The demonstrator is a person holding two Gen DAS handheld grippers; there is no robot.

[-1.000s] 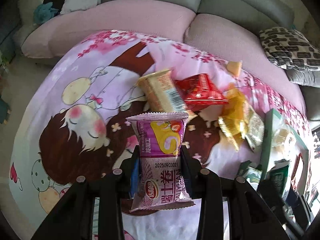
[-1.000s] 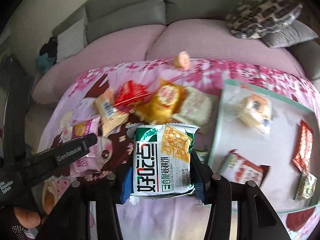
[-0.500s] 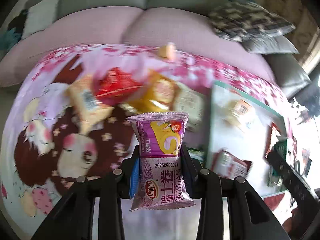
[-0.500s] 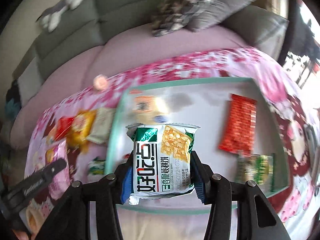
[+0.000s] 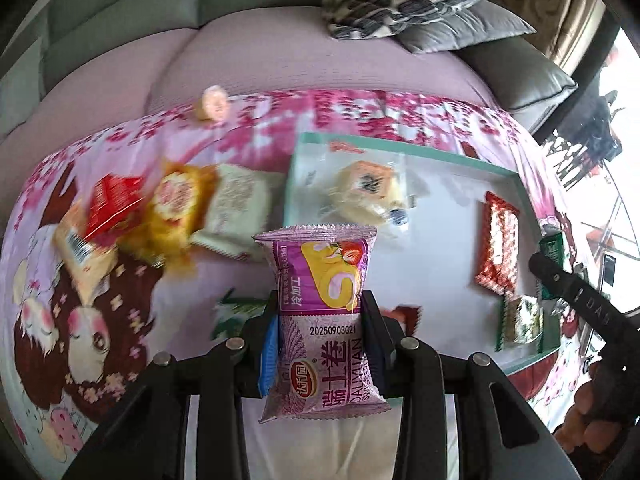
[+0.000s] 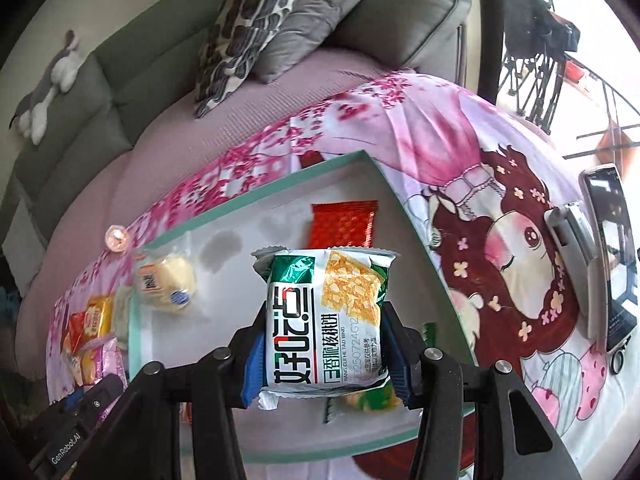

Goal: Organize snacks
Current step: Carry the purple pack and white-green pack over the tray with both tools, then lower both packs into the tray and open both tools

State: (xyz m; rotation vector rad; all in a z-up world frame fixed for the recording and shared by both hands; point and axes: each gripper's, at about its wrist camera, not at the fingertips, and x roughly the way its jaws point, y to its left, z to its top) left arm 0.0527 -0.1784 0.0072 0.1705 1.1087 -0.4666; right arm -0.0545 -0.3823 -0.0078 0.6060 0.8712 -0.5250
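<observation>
Both packets carried over the tray, drop-off is the step in hand.

Purple foil swiss-roll packet [image 5: 320, 320] sits upright, pinched in the left tongs [image 5: 320, 344], above the near-left edge of the shallow white tray w/ teal rim [image 5: 400, 146]. Green-and-white foil walnut-biscuit packet [image 6: 326, 320] is clamped in the right tongs [image 6: 324, 356] over the tray's middle, near a red foil bar [image 6: 344, 226]. 4 or so snacks lie in the tray already; others wait on the pink cartoon cloth [image 5: 120, 288]. Next, prob.: lower each onto bare tray floor, then open.
</observation>
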